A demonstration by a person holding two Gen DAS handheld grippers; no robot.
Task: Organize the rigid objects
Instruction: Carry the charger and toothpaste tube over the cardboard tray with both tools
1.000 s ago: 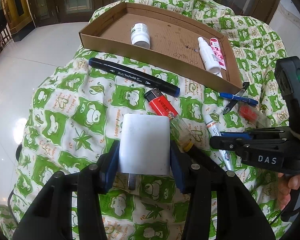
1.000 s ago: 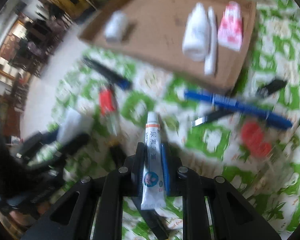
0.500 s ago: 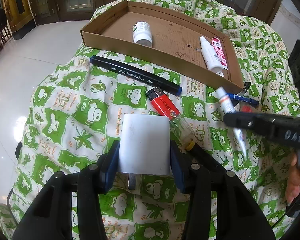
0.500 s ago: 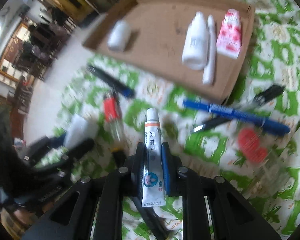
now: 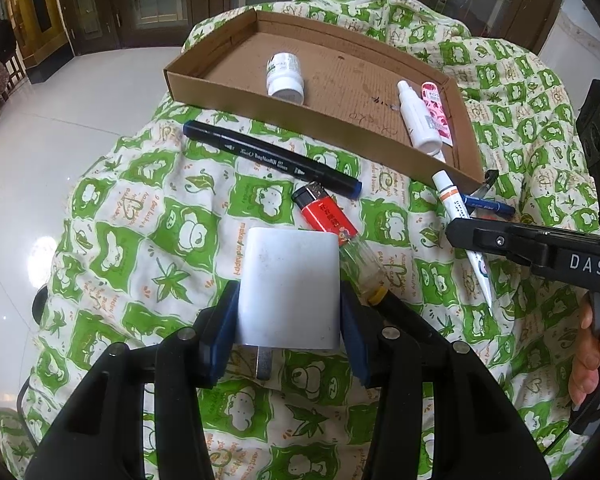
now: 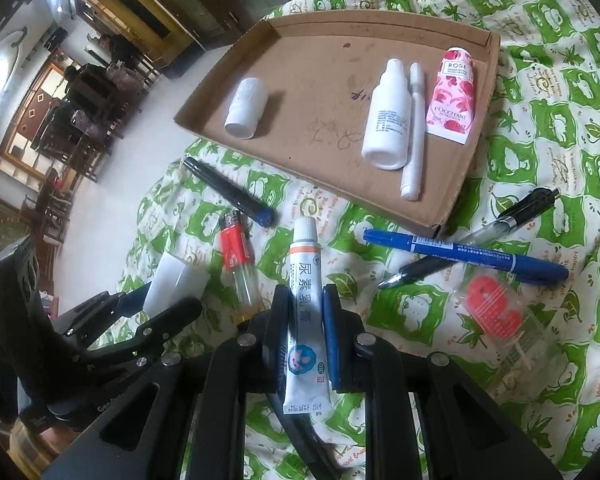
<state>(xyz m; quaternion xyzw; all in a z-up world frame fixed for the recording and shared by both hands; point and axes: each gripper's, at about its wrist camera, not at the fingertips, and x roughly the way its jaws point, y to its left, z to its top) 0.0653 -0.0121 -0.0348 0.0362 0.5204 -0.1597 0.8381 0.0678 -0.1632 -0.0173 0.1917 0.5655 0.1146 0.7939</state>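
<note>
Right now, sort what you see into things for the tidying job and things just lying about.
For the job:
- white charger, in left tongs
- ointment tube, in right tongs
- cardboard tray
- black marker
- red lighter
- blue pen

Lying about:
- green patterned cloth

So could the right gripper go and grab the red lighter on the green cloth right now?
Probably not yet. The right gripper is shut on a white ointment tube, so its jaws are occupied. The red lighter itself lies uncovered on the cloth, just left of that gripper, so dropping the tube first should free the way.
</note>
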